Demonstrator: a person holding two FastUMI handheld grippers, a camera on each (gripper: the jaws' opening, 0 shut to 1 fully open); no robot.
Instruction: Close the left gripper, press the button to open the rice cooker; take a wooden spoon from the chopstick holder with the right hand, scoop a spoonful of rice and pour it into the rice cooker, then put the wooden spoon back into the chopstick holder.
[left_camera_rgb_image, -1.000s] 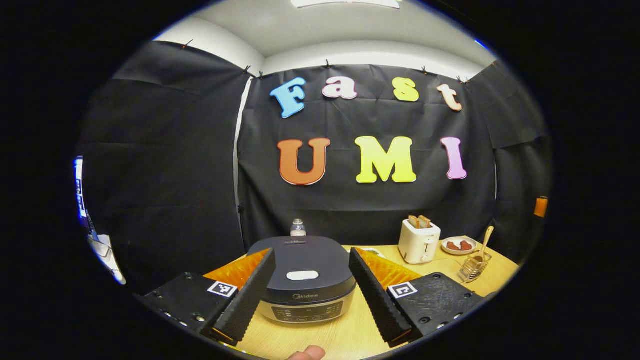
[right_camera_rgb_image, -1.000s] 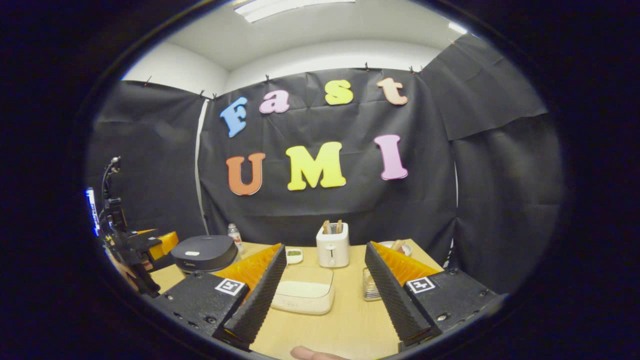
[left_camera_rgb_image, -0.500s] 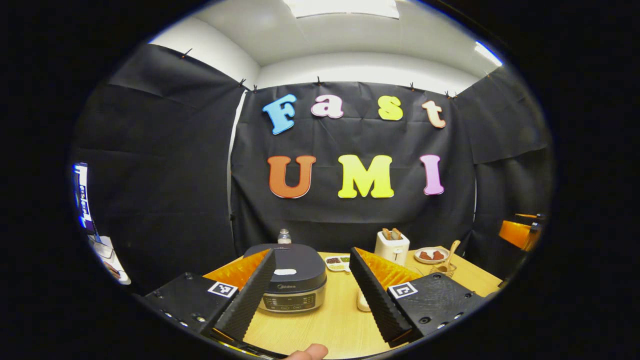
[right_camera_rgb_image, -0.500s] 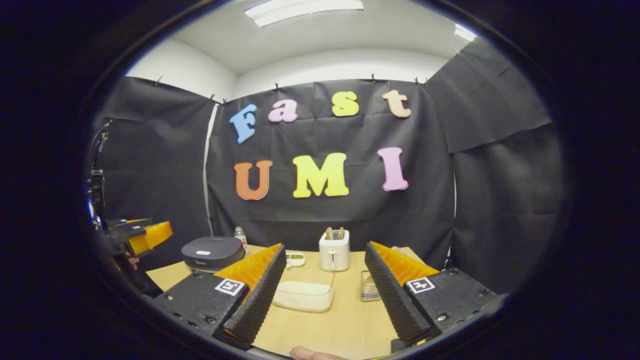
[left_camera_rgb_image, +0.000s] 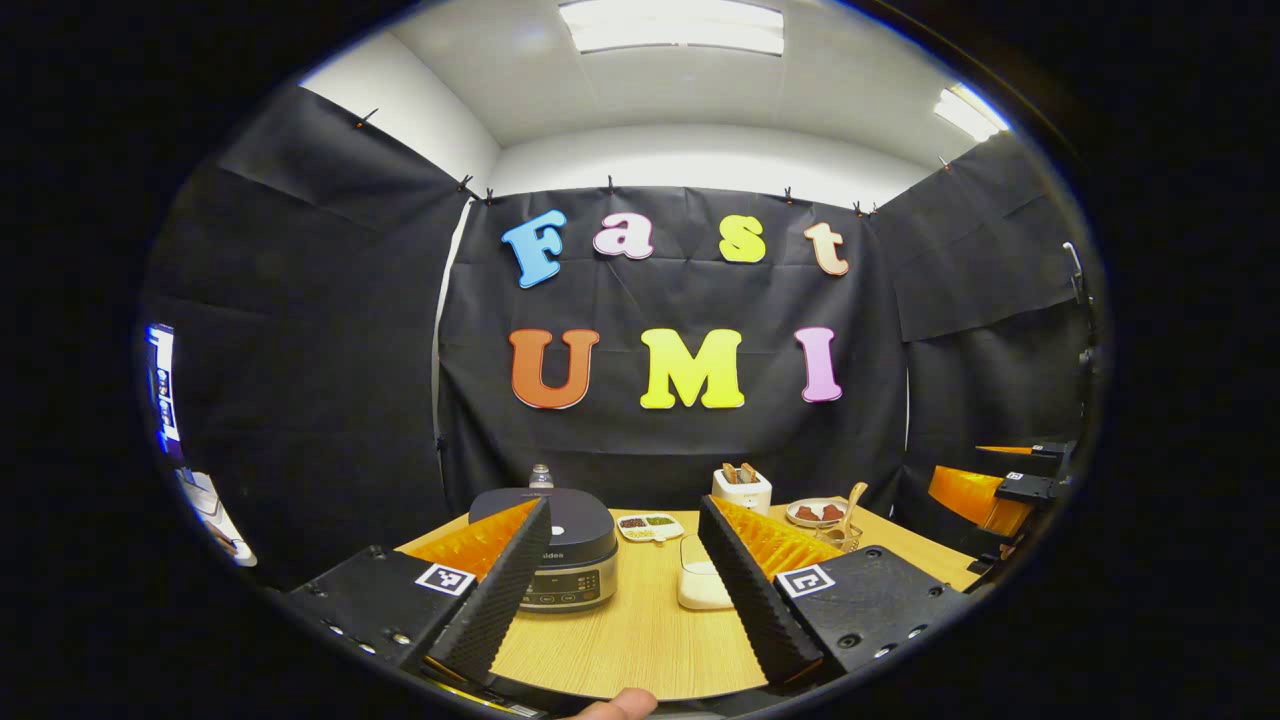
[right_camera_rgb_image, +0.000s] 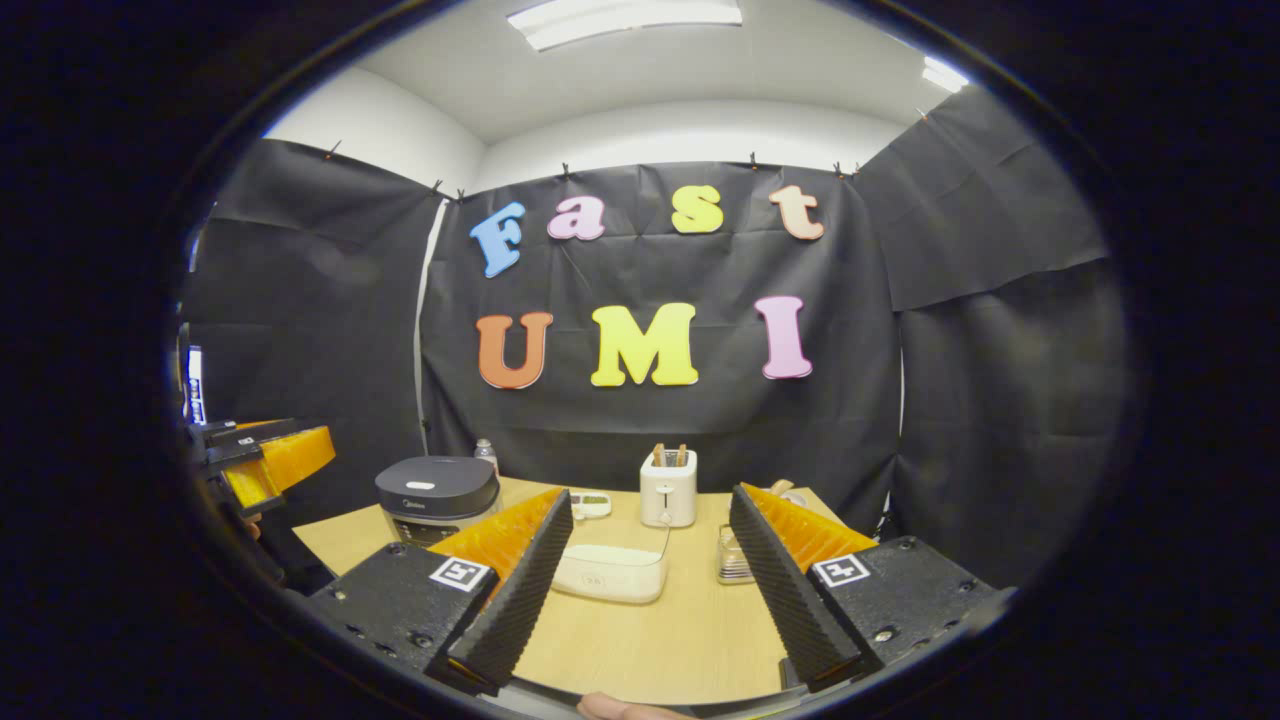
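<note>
Both grippers stand with fingers spread apart and nothing between them. Left gripper hangs above the near edge of the wooden table, its ribbed black fingers framing the tabletop. Going left to right in the left gripper view: a small clear bottle stands at the back against the wall; just in front of it sits the dark rice cooker with its lid down, partly behind the left finger. Next comes a small divided dish with dark and green contents, then a clear container of rice beside the right finger. Behind it a white toaster holds two slices. Farther right a plate carries brown pieces, and the wooden spoon stands tilted in the wire chopstick holder. At the far right edge the other gripper's orange finger is seen, off the table.

Right gripper likewise hovers over the near table edge, well apart from every object. In the right gripper view the rice container lies between its fingers, the rice cooker to the left, the toaster behind, the chopstick holder just inside the right finger.
</note>
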